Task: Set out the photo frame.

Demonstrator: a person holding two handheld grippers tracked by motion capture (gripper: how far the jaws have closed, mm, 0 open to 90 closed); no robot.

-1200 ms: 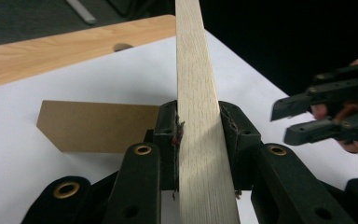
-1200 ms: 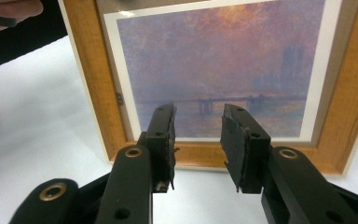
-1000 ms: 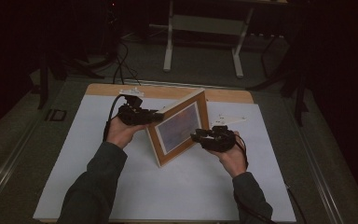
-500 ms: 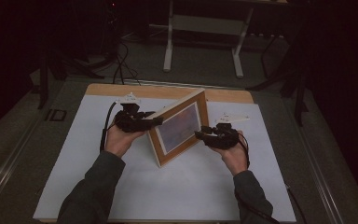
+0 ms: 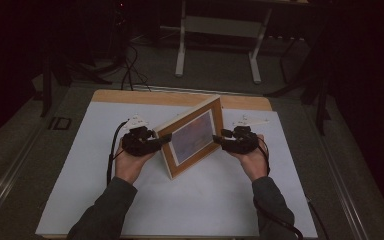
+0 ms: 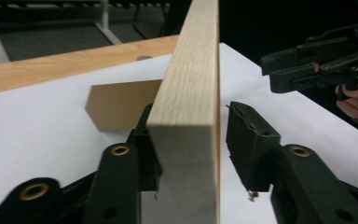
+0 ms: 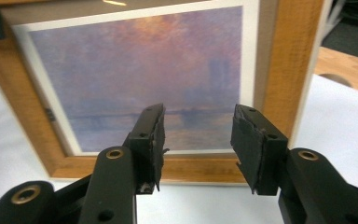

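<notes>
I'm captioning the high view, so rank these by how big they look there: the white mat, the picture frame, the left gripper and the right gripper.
1. white mat, easily the largest.
2. picture frame, standing on it.
3. left gripper and right gripper: they look about alike, and both are partly hidden by the hands, so I won't rank them.

The picture frame (image 7: 289, 70) is warm light wood with visible grain, around a hazy violet-and-orange print with a white border. The black-jawed grippers (brass-coloured rivets) sit above a white tabletop (image 5: 105, 200) edged with tan wood at the far side.
</notes>
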